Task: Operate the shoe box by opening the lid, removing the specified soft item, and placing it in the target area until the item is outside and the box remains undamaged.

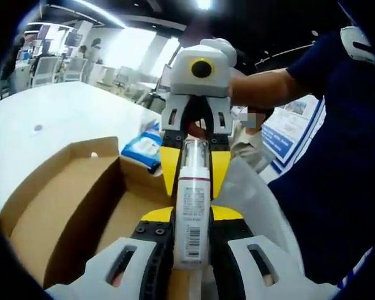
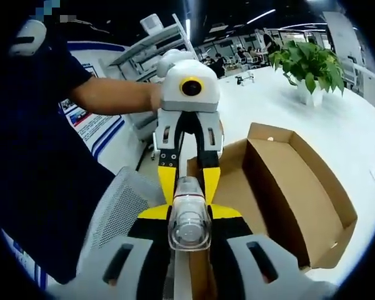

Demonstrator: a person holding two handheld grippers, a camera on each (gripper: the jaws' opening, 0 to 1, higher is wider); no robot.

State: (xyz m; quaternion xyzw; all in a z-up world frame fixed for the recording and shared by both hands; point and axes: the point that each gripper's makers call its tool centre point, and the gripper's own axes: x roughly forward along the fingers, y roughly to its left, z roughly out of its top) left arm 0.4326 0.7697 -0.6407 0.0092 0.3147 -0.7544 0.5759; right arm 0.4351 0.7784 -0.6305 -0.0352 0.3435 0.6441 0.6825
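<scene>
both claws grip one bottle [image 1: 192,215] end to end above the open box [image 1: 69,194], likely a handover.

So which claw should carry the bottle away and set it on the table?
Probably the left. The left claw has the long labelled body of the bottle between its jaws, so its hold looks steadier. The right claw only pinches the clear cap, which might slip.
</scene>
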